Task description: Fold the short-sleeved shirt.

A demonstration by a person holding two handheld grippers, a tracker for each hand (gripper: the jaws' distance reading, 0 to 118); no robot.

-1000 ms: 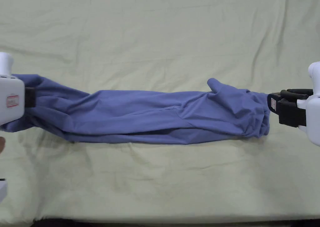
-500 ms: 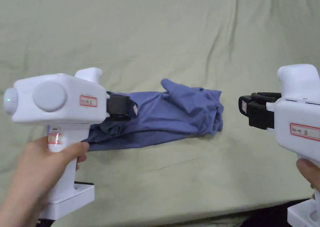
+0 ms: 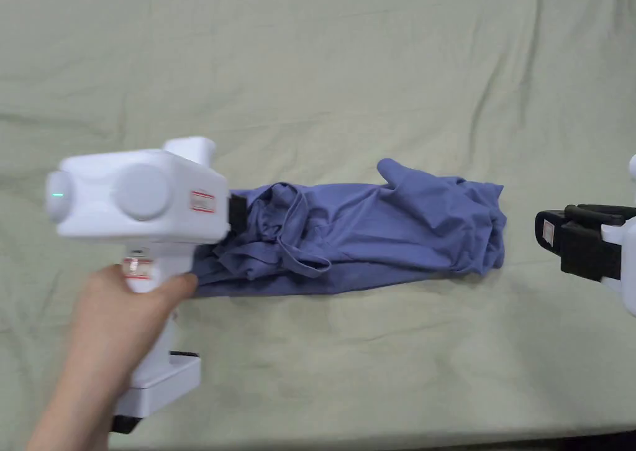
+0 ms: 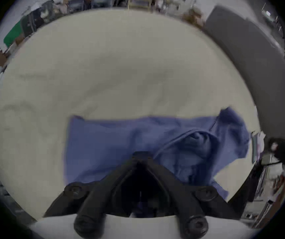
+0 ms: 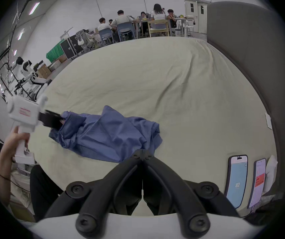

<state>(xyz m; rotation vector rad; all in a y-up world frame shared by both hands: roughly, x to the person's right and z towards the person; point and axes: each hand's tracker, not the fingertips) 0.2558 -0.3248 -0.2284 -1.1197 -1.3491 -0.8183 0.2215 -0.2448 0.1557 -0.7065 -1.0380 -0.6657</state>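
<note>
Two white handheld grippers with black jaws frame a blue short-sleeved cotton shirt point(image 3: 372, 235), which lies bunched into a long horizontal band on a pale green bed sheet point(image 3: 323, 73). Left gripper point(image 3: 239, 213) sits at the shirt's left end, held by the person's left hand point(image 3: 118, 322); its jaws are pressed together, pinching a crumpled fold of blue cloth, seen in the left gripper view point(image 4: 142, 154) and, farther off, in the right gripper view point(image 5: 59, 121). Cloth near that end is rumpled, with a hem edge looping out. Right gripper point(image 3: 546, 235) hovers just right of the shirt's right end, apart from the fabric, jaws pressed together on nothing; in its own view point(image 5: 142, 152) the tips meet near the shirt's near edge. A sleeve flap point(image 3: 404, 176) sticks up at the far side toward the right end. Grey padded headboard point(image 5: 252, 56) stands along the bed's right side, two phones point(image 5: 237, 180) propped against it. Several people sit at tables point(image 5: 138, 25) far across the room.
</note>
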